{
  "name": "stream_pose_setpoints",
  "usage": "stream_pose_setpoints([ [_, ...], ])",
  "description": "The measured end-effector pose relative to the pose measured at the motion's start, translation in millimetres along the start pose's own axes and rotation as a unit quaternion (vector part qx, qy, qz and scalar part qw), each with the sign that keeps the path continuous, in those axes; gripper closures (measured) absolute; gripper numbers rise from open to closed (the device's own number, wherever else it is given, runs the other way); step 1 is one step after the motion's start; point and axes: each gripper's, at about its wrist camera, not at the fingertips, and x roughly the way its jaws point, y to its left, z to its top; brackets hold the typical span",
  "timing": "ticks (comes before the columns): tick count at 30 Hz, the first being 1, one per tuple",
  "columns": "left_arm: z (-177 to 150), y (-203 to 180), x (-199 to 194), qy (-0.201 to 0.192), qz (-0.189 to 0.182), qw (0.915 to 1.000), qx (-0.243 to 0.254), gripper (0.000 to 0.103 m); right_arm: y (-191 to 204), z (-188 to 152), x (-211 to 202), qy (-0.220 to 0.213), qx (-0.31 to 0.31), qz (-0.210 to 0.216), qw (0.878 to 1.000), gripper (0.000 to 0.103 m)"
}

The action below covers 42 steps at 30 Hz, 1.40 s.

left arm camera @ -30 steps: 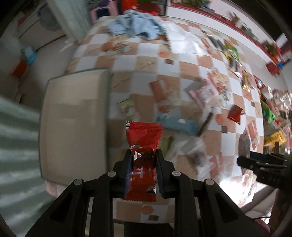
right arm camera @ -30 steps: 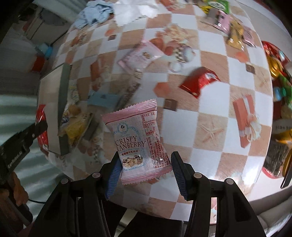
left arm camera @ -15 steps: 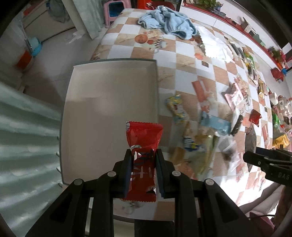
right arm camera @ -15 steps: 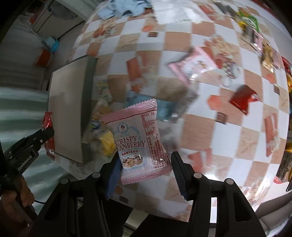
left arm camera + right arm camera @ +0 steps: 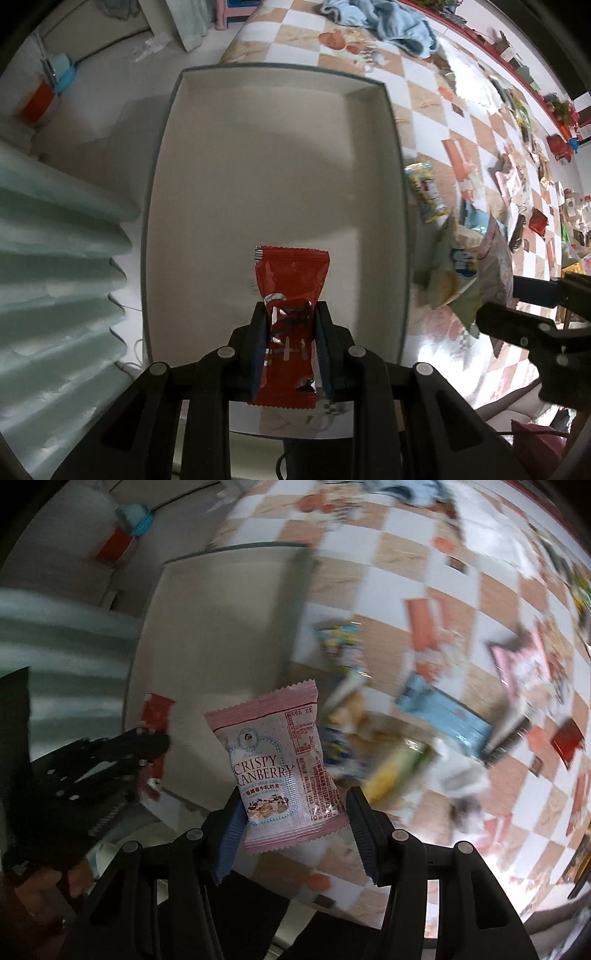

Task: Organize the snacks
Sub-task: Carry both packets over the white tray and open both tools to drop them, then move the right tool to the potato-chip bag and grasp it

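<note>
My left gripper (image 5: 290,314) is shut on a red snack packet (image 5: 291,280) and holds it over the near part of an empty grey tray (image 5: 280,122). My right gripper (image 5: 295,805) is shut on a pink "Crispy Cranberry" packet (image 5: 277,764), held near the tray's right rim (image 5: 295,602). The left gripper with the red packet (image 5: 155,716) shows at the left of the right wrist view. The right gripper (image 5: 535,306) shows at the right edge of the left wrist view.
The checkered tablecloth (image 5: 428,77) holds several loose snack packets: a yellow one (image 5: 428,192) beside the tray, a blue one (image 5: 443,709), a pink one (image 5: 524,664), a small red one (image 5: 537,221). A blue cloth (image 5: 384,22) lies at the far end.
Both grippers have moved left toward the tray. The red packet now hangs over the tray's inside, and the pink packet has come up to the tray's right rim. Both grips are unchanged.
</note>
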Motion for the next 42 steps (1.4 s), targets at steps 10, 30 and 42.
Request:
stream_pose_setpoints([
  [10,-6.4,18.0,24.1,0.026,0.002,0.9997,-0.002,0.076,39.2,9.7,29.1,0.042,-0.039,-0.004,0.998,0.047],
  [30,-6.4,24.0,28.1,0.017,0.020,0.9996,-0.010,0.024,38.0,15.1,55.0,0.064,-0.031,-0.021,0.997,0.018],
  [42,-3.3,6.1,20.7,0.013,0.026,0.9996,0.006,0.022,-8.9,9.0,28.2,0.039,0.031,-0.024,0.998,0.000],
])
